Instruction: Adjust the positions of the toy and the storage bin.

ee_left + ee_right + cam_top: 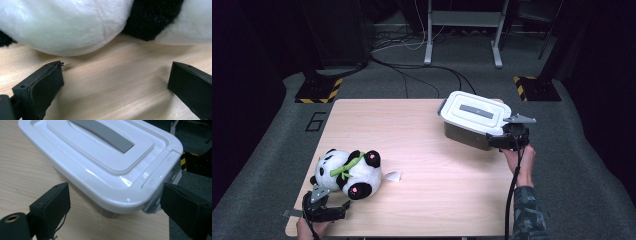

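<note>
black gripper [494, 141] – grey plate (three-cornered), trailing black cable, camouflage sleeve [527, 212]

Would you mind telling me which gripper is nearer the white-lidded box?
Right: the right gripper sits at the box corner; the left gripper is by the toy panda.

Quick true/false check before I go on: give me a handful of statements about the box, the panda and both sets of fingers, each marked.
1. The lid sits closed on the storage box. True.
2. The plush panda lies inside the box. False: it lies on the table, near the front left.
3. The left gripper is clamped on the panda. False: its fingers stand open just short of the plush, with bare wood between them.
4. The right gripper is open at a corner of the box. True.
5. The lid's handle is grey. True.
6. The box stands at the table's left edge. False: it is at the far right.
</note>
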A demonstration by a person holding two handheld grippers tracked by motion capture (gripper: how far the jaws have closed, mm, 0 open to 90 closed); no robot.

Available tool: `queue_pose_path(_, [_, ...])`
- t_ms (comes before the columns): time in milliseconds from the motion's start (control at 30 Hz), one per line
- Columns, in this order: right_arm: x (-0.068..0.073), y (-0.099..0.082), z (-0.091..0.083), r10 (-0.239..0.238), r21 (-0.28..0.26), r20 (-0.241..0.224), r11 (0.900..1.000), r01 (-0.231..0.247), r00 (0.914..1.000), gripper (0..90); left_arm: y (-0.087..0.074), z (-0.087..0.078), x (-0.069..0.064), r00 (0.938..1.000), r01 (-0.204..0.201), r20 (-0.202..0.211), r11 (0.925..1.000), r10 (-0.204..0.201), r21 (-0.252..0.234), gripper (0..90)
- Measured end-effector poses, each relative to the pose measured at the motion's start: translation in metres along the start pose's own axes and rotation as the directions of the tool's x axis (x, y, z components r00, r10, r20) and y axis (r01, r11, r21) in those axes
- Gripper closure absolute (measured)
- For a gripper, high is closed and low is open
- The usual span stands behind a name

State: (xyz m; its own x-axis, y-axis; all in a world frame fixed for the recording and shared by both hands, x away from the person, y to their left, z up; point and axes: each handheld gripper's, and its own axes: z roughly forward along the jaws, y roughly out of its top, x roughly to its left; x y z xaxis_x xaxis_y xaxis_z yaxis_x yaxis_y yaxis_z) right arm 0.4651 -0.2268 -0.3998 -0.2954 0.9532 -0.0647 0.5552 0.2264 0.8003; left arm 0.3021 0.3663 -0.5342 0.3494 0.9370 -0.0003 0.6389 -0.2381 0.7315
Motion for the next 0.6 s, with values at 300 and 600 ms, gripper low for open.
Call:
queue_pose_path(300, [-0.004, 0.021, 0.021, 0.022, 0.009, -0.001, 0.9997, -0.022, 0.9998, 22.9, 0.0, 0.0, 0.0, 1.0, -0.004, 0.003, 1.0, 0.004, 0.003, 0.0])
queue_pose_path(600, [-0.006, 0.026, 0.031, 0.042, 0.034, 0.005, 0.9985, -0.042, 0.9991, 36.2, 0.0, 0.0, 0.0, 1.0, -0.004, 0.0, 1.0, 0.004, -0.001, 0.0])
